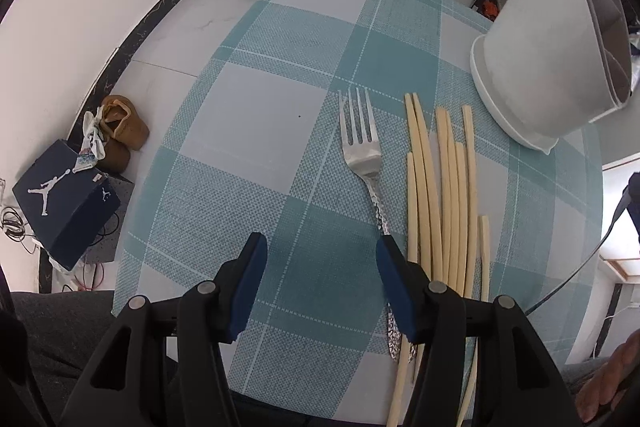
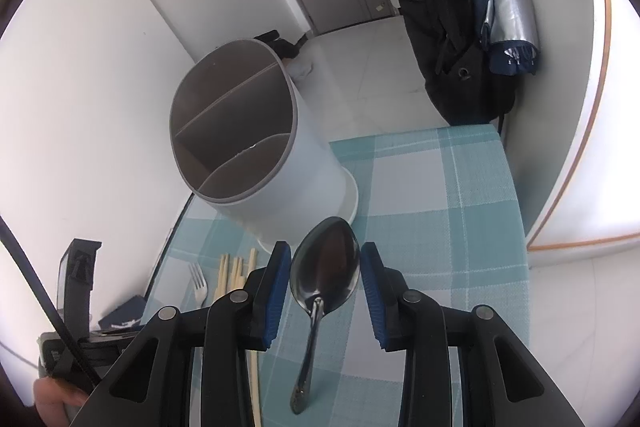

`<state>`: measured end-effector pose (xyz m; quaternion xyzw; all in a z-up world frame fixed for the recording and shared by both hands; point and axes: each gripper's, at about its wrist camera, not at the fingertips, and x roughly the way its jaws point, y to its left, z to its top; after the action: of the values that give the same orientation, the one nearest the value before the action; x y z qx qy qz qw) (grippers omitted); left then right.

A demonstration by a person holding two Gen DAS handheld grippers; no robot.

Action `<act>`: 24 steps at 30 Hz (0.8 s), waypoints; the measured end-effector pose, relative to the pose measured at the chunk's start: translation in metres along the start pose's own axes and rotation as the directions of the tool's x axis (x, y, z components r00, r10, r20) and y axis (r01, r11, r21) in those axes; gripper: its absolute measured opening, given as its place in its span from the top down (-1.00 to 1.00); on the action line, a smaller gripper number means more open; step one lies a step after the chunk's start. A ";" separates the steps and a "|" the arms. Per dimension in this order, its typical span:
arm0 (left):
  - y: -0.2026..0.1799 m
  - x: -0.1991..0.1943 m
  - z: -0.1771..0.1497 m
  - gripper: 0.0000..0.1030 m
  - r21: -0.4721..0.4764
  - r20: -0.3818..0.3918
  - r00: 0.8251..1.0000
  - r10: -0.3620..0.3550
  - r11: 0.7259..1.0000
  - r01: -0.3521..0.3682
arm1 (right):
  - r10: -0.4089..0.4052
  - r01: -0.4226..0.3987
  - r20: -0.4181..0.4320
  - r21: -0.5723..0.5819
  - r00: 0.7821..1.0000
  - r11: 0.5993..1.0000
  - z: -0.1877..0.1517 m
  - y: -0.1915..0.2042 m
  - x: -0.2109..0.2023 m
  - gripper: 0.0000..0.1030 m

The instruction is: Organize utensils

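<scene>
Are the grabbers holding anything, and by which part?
Nothing. The right gripper is open around the spoon bowl, gaps on both sides; the left gripper is open, empty, beside the fork handle.

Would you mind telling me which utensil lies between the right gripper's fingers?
The spoon, bowl between the open right gripper; fork and chopsticks lie further left.

A silver fork point(image 1: 362, 163) with a hammered handle lies flat on the checked table, tines pointing toward the far edge, just beside a loose row of pale chopsticks point(image 1: 444, 195) running the same way. A white holder point(image 2: 256, 131) with three compartments stands near the far edge. A polished spoon point(image 2: 324, 271) lies bowl-up, pointing toward the holder.
</scene>
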<state>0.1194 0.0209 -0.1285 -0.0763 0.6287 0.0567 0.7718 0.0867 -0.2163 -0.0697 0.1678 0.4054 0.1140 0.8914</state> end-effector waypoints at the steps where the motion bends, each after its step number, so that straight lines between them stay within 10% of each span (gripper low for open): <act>1: -0.003 -0.002 -0.002 -0.02 0.012 0.012 1.000 0.001 1.000 -0.001 | 0.001 -0.001 0.000 0.001 1.000 1.000 0.000 0.000 0.000 0.33; 10: -0.025 0.000 -0.016 -0.03 0.167 0.026 1.000 0.005 0.986 -0.009 | 0.009 -0.009 0.001 0.007 1.000 1.000 0.001 -0.001 -0.001 0.33; 24: 0.011 0.009 0.021 -0.03 -0.026 -0.003 0.997 -0.080 0.996 0.080 | 0.007 -0.007 -0.009 0.012 1.000 1.000 0.000 -0.001 0.001 0.33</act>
<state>0.1393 0.0351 -0.1336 -0.1115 0.6259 0.0340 0.7712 0.0876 -0.2169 -0.0704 0.1742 0.4093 0.1154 0.8881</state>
